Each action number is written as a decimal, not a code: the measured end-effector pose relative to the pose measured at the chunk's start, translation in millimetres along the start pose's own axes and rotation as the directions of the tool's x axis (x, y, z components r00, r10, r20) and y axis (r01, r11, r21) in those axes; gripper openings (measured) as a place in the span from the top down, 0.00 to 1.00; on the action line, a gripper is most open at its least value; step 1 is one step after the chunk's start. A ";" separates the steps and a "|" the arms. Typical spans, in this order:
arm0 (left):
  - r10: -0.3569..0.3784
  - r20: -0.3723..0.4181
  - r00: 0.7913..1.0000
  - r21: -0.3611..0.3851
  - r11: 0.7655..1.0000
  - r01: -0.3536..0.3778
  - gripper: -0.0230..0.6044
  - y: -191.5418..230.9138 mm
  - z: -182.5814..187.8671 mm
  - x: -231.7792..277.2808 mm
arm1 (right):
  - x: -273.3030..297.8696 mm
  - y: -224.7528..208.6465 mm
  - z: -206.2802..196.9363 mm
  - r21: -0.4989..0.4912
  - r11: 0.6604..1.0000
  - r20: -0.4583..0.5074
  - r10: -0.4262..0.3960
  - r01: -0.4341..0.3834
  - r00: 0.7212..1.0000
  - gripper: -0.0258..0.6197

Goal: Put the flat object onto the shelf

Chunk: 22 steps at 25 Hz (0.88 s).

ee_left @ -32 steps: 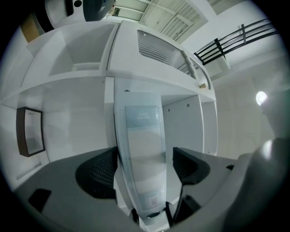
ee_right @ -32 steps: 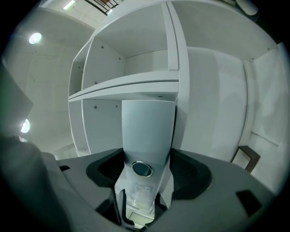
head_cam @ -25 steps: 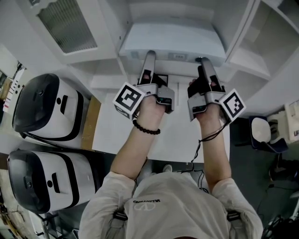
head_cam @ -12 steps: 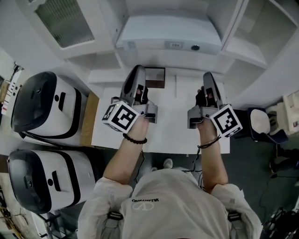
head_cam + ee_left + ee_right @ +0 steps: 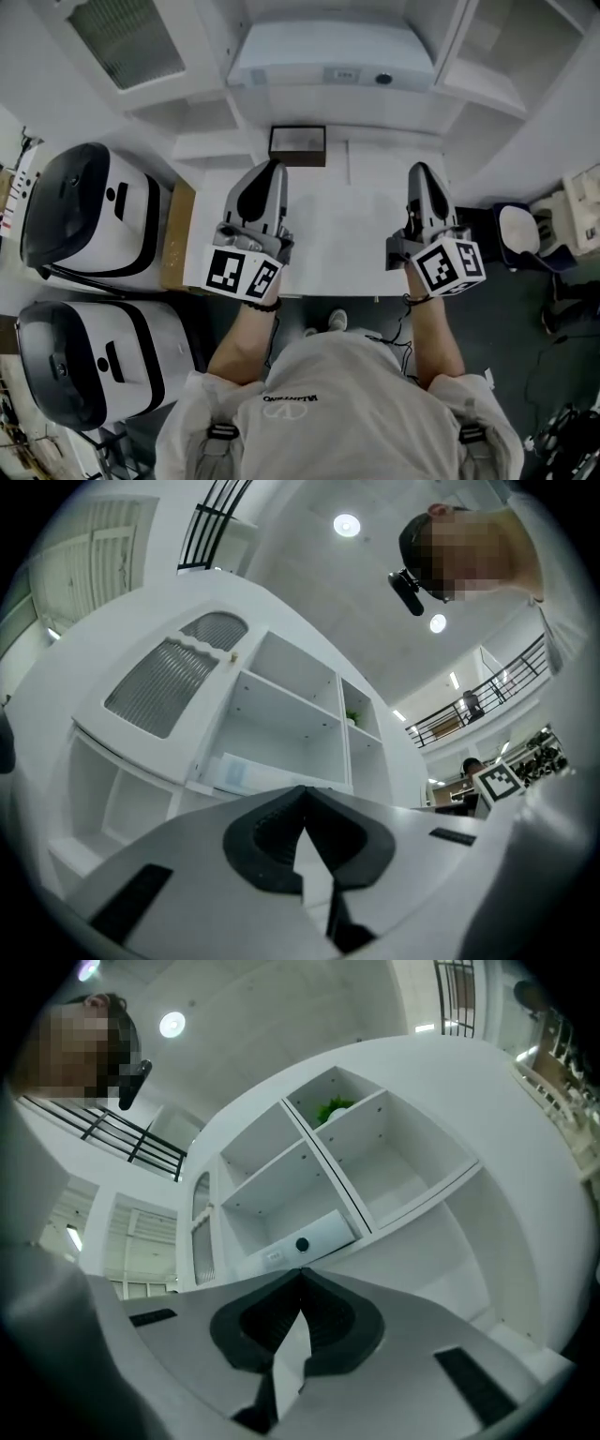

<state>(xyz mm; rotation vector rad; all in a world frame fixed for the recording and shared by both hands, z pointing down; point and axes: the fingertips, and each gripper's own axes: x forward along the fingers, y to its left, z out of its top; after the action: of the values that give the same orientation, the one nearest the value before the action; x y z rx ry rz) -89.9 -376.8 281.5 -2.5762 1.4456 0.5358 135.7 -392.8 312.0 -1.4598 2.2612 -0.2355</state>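
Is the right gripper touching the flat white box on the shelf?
Apart. Head view shows the right gripper over the white table, clearly short of the flat white box.

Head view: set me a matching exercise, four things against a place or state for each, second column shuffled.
1. white flat box
2. dark-framed rectangle
3. left gripper
4. white-and-black cases

A. jaws shut, nothing between them
B. left of the table
C. in a compartment of the shelf
D. at the table's far edge

Pairs: 1-C, 2-D, 3-A, 4-B.
The left gripper's jaws have just closed, on nothing.
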 end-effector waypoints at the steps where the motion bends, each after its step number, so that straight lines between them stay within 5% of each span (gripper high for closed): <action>1: 0.011 -0.007 1.000 0.010 1.000 -0.011 0.96 -0.2 -1.1 -7.3 | -5.0 0.0 -2.0 -0.012 1.000 -0.009 0.004 -0.004 1.000 0.94; 9: 0.124 -0.112 0.986 0.049 0.992 -0.120 0.96 13.9 -33.8 -57.6 | -41.7 6.5 -23.6 -0.059 0.998 -0.076 0.021 -0.025 0.997 0.94; 22: 0.150 -0.119 0.982 0.017 0.989 -0.149 0.96 8.1 -35.2 -67.0 | -45.7 26.2 -28.7 -0.017 0.997 -0.084 0.069 -0.071 0.994 0.94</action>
<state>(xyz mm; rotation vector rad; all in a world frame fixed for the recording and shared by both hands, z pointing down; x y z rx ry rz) -120.2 -337.9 339.5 -2.5465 1.6870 0.3985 117.1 -343.1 340.1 -1.4016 2.3831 -0.2579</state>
